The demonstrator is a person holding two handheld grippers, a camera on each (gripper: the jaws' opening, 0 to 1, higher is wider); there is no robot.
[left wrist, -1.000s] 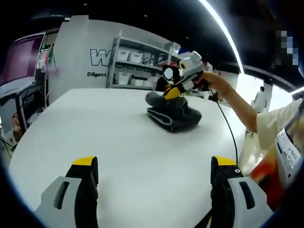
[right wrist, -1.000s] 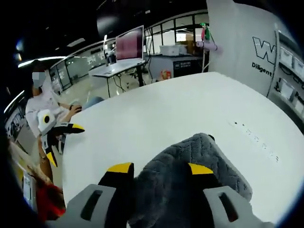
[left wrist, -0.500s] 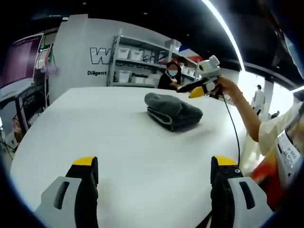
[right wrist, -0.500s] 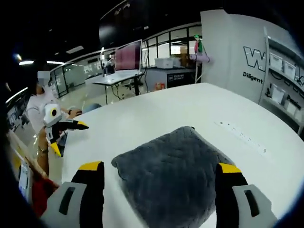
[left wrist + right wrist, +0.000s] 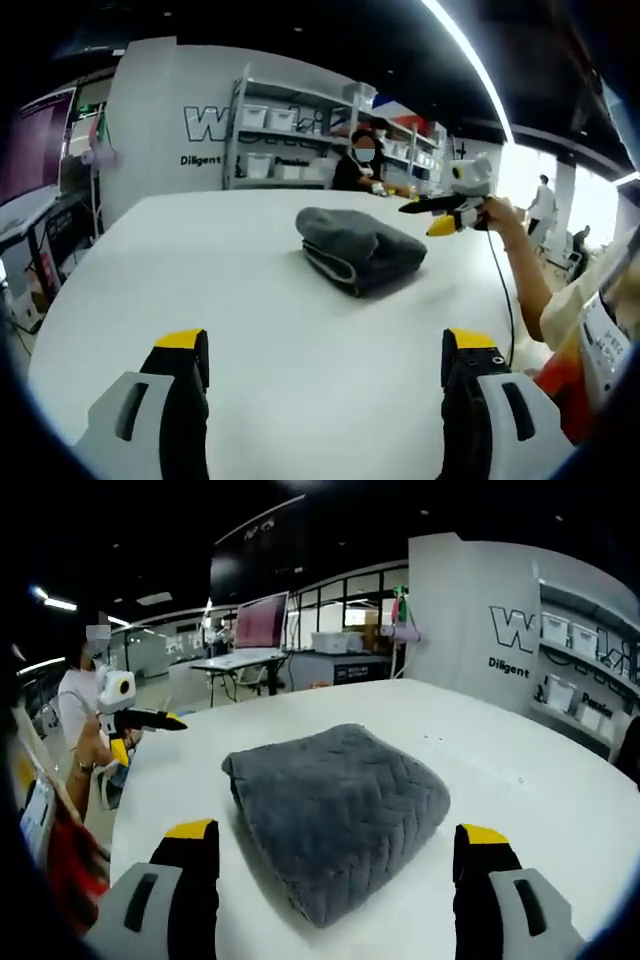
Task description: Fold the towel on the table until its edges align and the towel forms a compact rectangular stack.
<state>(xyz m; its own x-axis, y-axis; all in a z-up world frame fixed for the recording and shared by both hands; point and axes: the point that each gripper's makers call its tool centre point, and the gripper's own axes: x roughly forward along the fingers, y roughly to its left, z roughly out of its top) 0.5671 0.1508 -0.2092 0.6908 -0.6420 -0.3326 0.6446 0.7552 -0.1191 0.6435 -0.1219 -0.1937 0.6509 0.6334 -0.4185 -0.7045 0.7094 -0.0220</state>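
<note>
the large round white table [image 5: 250,300] carries one thing: the grey quilted towel [image 5: 335,805], lying near its middle as a thick folded bundle. i judge the folding as nearly or fully done; the stack looks compact and roughly rectangular, though its edges are rounded and one corner sticks out, so a small squaring may be left. the white storage bins on the metal shelf [image 5: 270,140] are too far to see inside. the left gripper [image 5: 320,372] is spread wide and empty over bare table. the right gripper [image 5: 335,865] is spread too, with the towel just ahead and not touched.
</note>
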